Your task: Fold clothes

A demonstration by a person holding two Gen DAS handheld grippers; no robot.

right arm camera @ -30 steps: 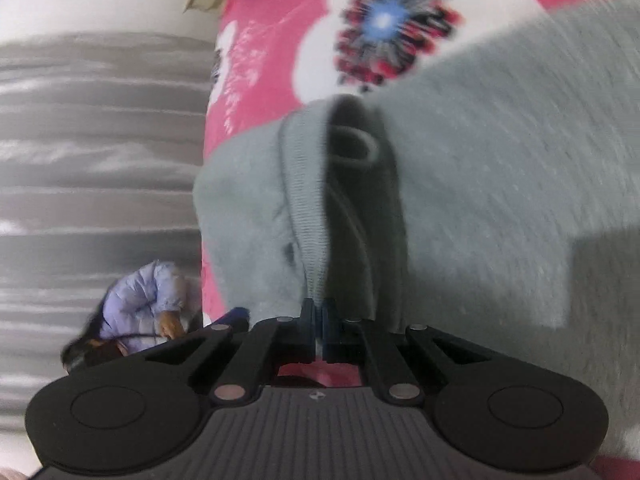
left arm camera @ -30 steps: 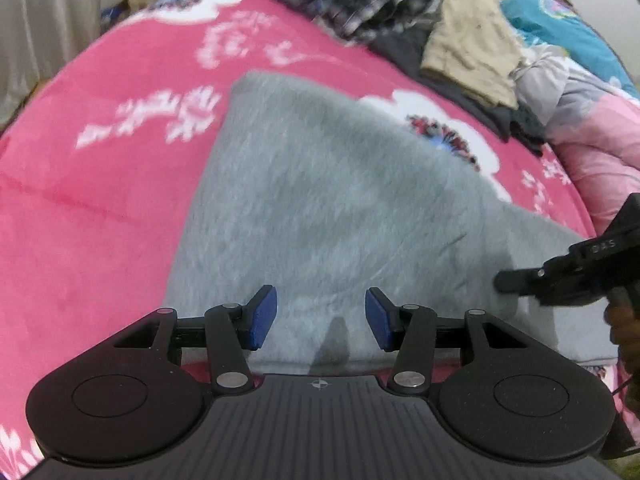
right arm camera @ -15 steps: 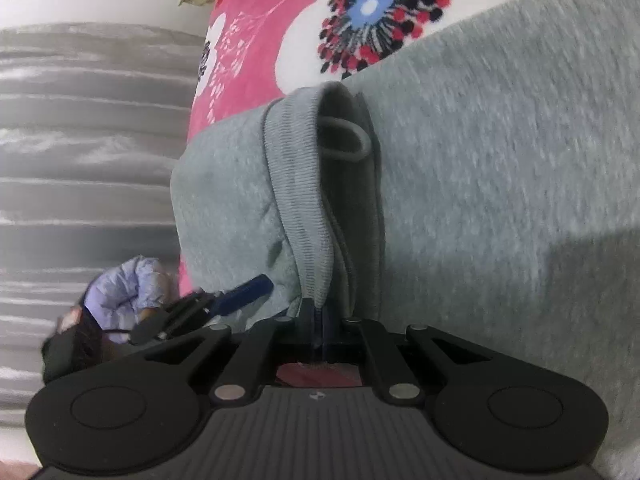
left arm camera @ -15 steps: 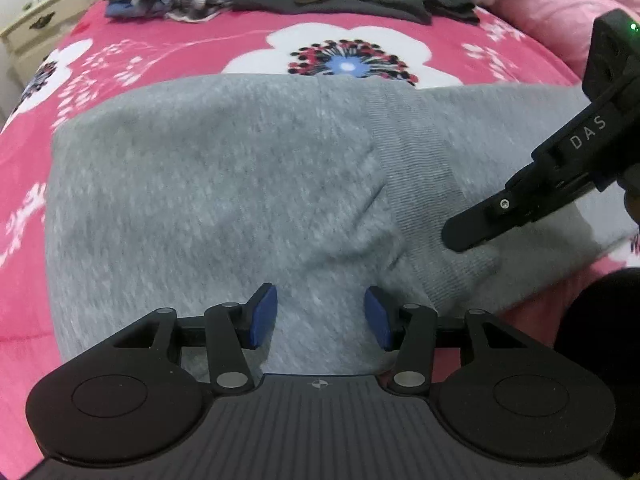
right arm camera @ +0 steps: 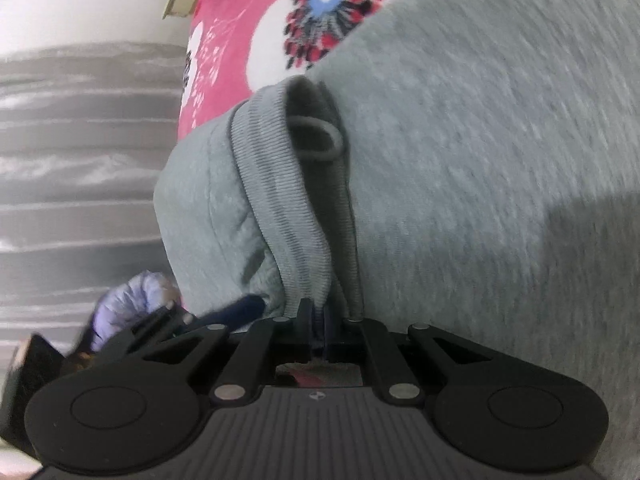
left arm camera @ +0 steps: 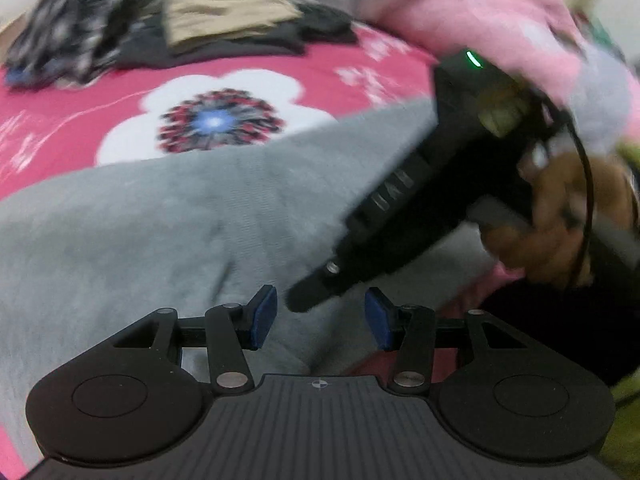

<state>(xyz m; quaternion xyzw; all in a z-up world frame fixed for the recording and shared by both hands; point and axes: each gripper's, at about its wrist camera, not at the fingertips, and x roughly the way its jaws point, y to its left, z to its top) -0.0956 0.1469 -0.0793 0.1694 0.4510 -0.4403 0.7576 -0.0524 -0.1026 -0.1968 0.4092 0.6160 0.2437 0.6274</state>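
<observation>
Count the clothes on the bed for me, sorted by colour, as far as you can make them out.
Grey: 1, the grey garment held by the right claw
Tan: 1, the tan garment
Black: 1, the black garment
Plaid: 1, the plaid garment
Total: 4

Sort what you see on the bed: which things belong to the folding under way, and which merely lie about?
In use: grey sweatshirt, right gripper shut on its ribbed hem, left gripper open.

Lying about: tan garment, checked garment, pink bedding.
</observation>
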